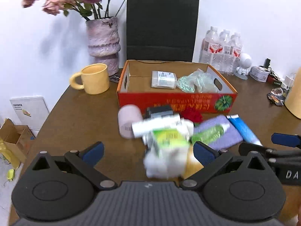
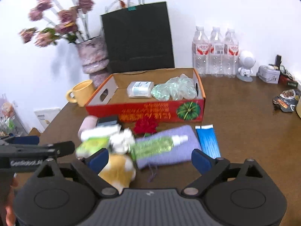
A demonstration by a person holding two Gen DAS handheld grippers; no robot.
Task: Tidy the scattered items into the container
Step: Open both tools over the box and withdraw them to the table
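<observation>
An orange cardboard box (image 1: 175,101) (image 2: 150,111) stands mid-table with a clear packet (image 1: 164,79) and a crumpled plastic bag (image 1: 197,82) inside. In front of it lies a pile: a pink cylinder (image 1: 128,120), a white tube (image 1: 156,125), a green and white pack (image 1: 167,150), a red flower (image 1: 192,115), a green bottle (image 2: 158,146) on a purple cloth (image 2: 176,150), a blue tube (image 2: 209,140) and a yellow plush toy (image 2: 117,171). My left gripper (image 1: 148,151) is open around the green and white pack. My right gripper (image 2: 150,159) is open over the cloth and bottle.
A yellow mug (image 1: 94,79), a vase of flowers (image 1: 104,43) and a black paper bag (image 1: 161,28) stand behind the box. Water bottles (image 2: 215,52), a white figurine (image 2: 245,66) and small items sit at the back right. The table's left edge drops to the floor.
</observation>
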